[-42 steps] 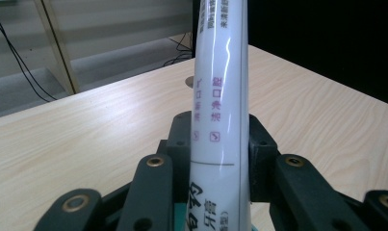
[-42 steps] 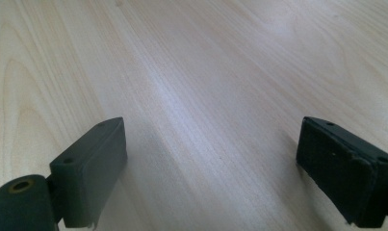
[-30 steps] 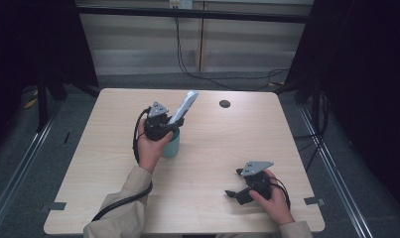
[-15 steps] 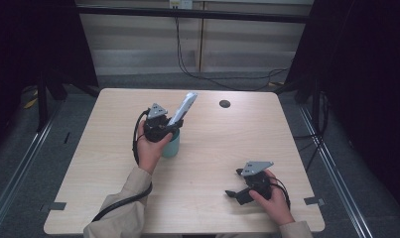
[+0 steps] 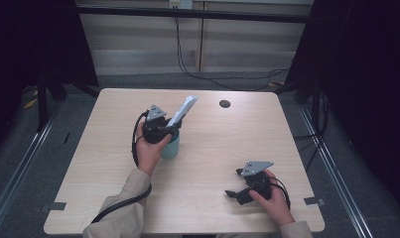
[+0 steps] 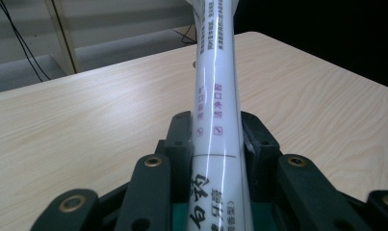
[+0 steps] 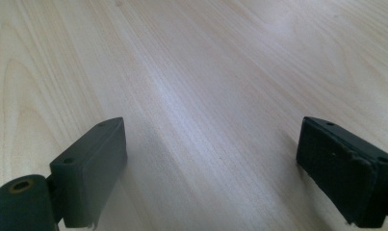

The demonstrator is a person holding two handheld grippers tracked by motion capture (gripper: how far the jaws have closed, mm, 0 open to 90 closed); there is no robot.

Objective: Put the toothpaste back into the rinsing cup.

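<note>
Toothpaste tube (image 6: pixel 215 120) between left fingers (image 6: pixel 179 139)

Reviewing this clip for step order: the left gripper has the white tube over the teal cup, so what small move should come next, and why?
Probably lower the tube straight down and then open the jaws. The left gripper is clamped on the white tube, which leans up and to the right above the teal cup. The right gripper lies open on the table, well away.

1. Even overhead light keeps the counter (image 5: pixel 207 198) bright; dark surrounds on both sides.
2. A glare streak runs along the white tube (image 6: pixel 215 120).
3. In the right gripper view, soft sheen crosses the wood; the near fingers (image 7: pixel 93 168) look blurred.
</note>
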